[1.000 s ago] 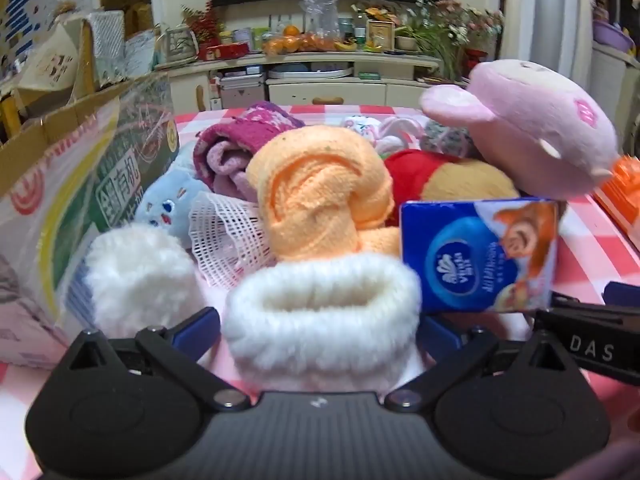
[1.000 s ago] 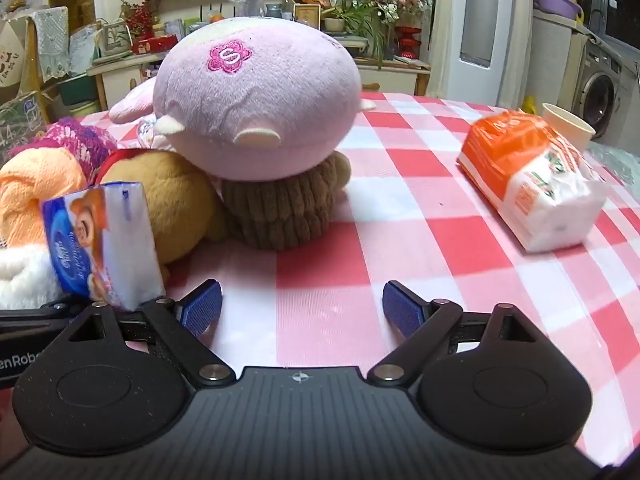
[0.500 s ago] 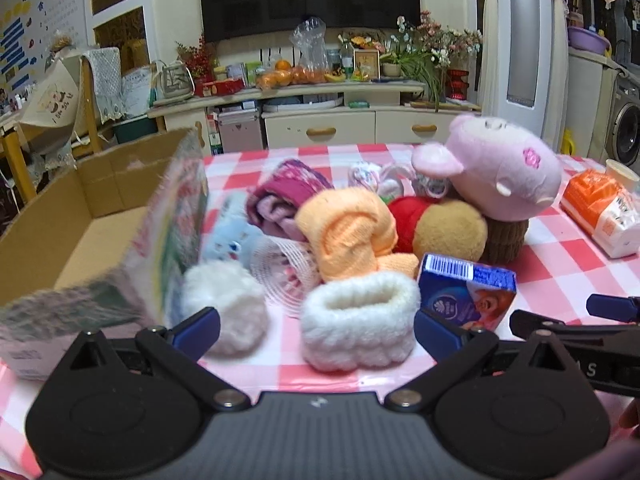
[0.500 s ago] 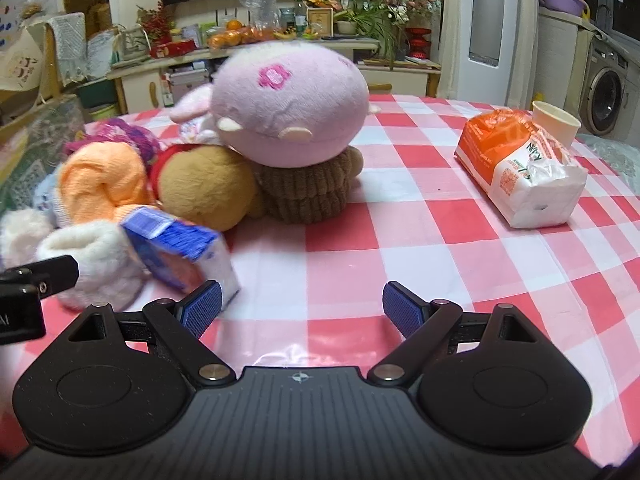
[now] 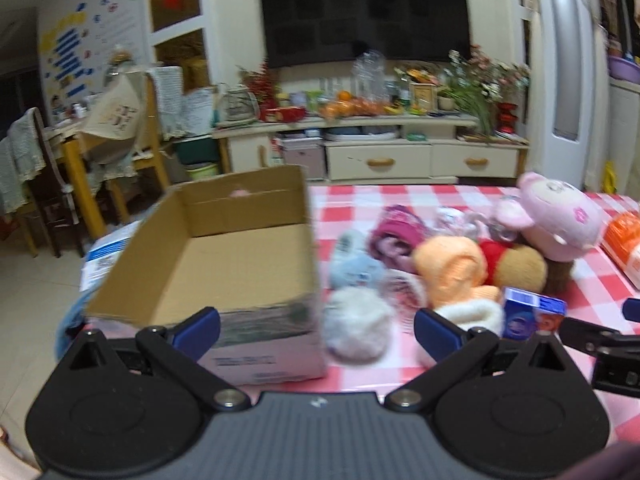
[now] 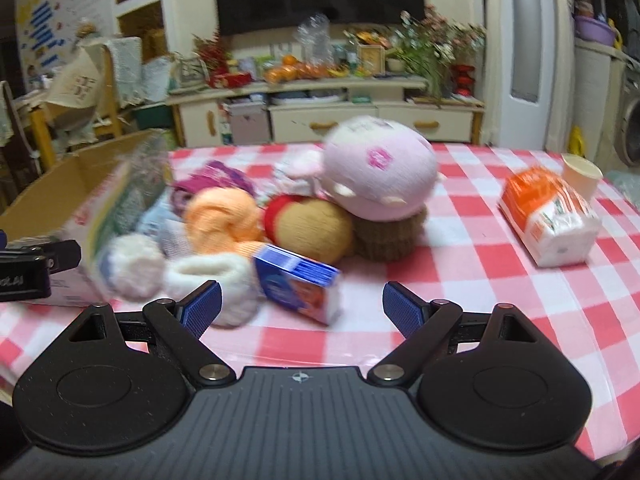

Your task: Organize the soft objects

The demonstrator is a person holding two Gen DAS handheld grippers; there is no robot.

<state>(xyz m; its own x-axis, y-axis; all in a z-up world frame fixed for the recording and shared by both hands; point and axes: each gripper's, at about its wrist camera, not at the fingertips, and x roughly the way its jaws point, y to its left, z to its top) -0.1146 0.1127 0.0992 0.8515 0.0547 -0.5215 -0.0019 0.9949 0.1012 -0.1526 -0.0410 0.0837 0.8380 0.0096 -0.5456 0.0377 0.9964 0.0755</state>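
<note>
A heap of soft things lies on the red-checked table point(image 6: 480, 280): a pink plush point(image 5: 560, 224) point(image 6: 380, 172) on a brown plush, an orange knit bundle point(image 5: 452, 268) point(image 6: 224, 216), a purple cloth point(image 5: 396, 232), a pale blue toy point(image 5: 352, 268), and white fluffy pieces point(image 5: 356, 324) point(image 6: 216, 276). A blue tissue pack point(image 5: 528, 312) point(image 6: 296, 280) lies at the heap's near edge. Left of the heap stands an open cardboard box point(image 5: 224, 248) point(image 6: 60, 184) with a bare floor. My left gripper point(image 5: 316, 332) is open, raised before the box and heap. My right gripper point(image 6: 300, 308) is open near the tissue pack.
An orange-and-white wipes pack point(image 6: 548, 216) and a paper cup point(image 6: 580, 172) sit at the table's right. Behind the table is a cabinet point(image 5: 400, 152) with fruit and flowers, and chairs point(image 5: 88, 176) stand at the left.
Both grippers have pulled back and risen from the heap, so the objects look smaller and the box's inside shows. The tissue pack has tipped from upright onto its side.
</note>
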